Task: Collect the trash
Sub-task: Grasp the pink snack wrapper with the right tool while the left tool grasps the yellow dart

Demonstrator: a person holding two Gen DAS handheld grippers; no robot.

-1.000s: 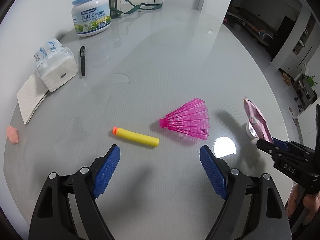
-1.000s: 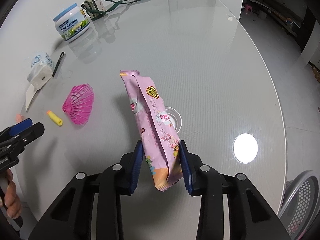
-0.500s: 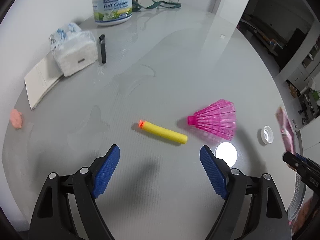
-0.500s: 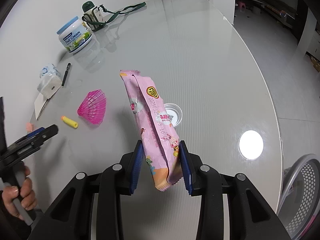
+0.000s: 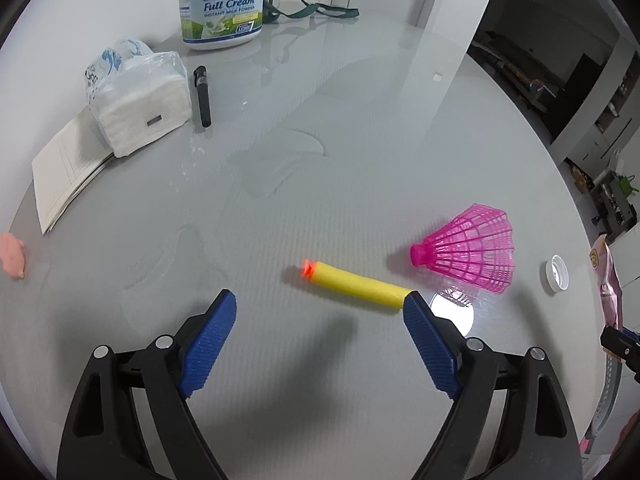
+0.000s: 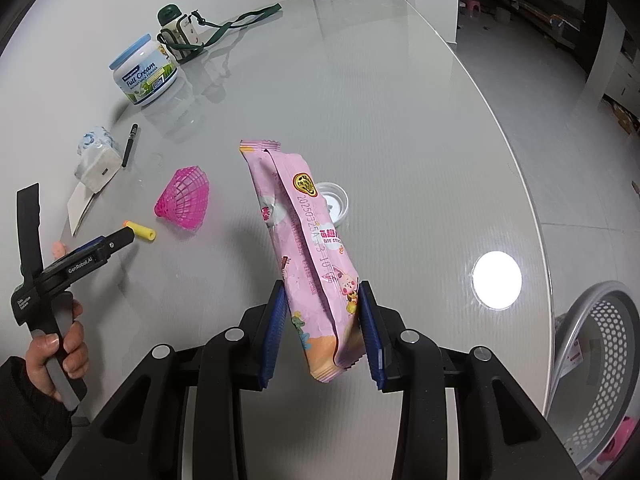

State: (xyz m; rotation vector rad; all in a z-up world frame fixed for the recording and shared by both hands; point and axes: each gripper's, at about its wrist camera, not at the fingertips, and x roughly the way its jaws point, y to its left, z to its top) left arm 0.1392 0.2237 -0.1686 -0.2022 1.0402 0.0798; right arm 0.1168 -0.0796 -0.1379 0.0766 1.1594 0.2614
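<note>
My right gripper (image 6: 323, 312) is shut on a pink snack wrapper (image 6: 304, 248) and holds it upright above the table. My left gripper (image 5: 320, 316) is open and empty, just short of a yellow foam dart (image 5: 356, 289) with an orange tip; the dart's right end touches or hides behind my right fingertip (image 5: 420, 320). A pink shuttlecock (image 5: 472, 254) lies right of the dart, and a white bottle cap (image 5: 557, 273) beyond it. In the right wrist view I see the dart (image 6: 140, 231), the shuttlecock (image 6: 185, 198), the cap (image 6: 334, 204) and my left gripper (image 6: 120, 237).
A grey mesh waste basket (image 6: 596, 368) stands off the table's right edge. A milk powder tub (image 5: 222, 10), a flask with a green strap (image 6: 178, 38), a tissue pack (image 5: 138, 98), a black pen (image 5: 202, 96), a paper pad (image 5: 64, 174) and a small pink lump (image 5: 12, 254) sit at the left and back.
My left gripper has swung left, so the dart and shuttlecock slid right in its view. My right gripper has drawn back with the wrapper, and the basket has come into view.
</note>
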